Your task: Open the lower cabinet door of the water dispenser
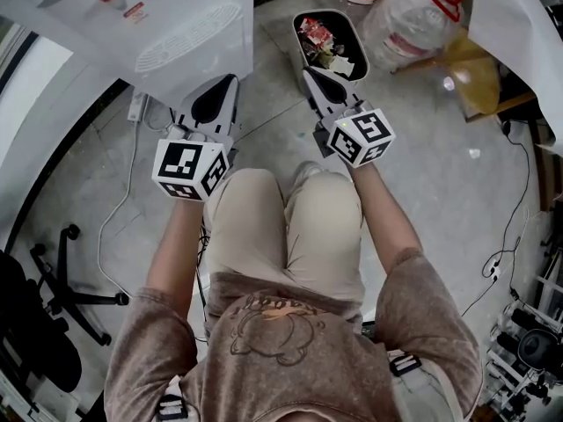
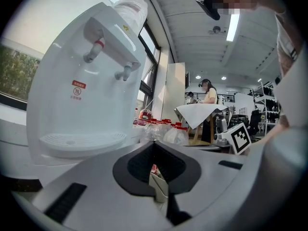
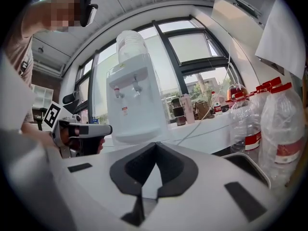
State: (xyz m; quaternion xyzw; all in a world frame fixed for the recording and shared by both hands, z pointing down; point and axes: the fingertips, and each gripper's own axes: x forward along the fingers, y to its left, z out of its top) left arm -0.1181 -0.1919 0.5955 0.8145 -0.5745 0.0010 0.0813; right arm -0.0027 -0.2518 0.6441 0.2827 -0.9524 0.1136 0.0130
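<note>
Head view, steeply down: glossy white moulded-plastic water dispenser at upper left, foreshortened to its sloping front and the ribbed oval drip tray. Just below it the left gripper, matt grey shell with black pads, pinched shut on nothing. Beside it the right gripper, also closed and empty, tip at the near edge of a dark oval rubbish bin full of crumpled wrappers. Clear crinkled plastic bottles with red caps along the top edge, partly cropped.

Left gripper view: dispenser close on the left, smooth and curved, with two taps and a red label too small to read. Black pads meeting at the tip, nothing between them. Below the tray, only grey housing: lower cabinet door hidden behind it.

Right gripper view: dispenser farther off by the window, a clear inverted jug on top, base likewise cut off by the housing. Pads together.
</note>
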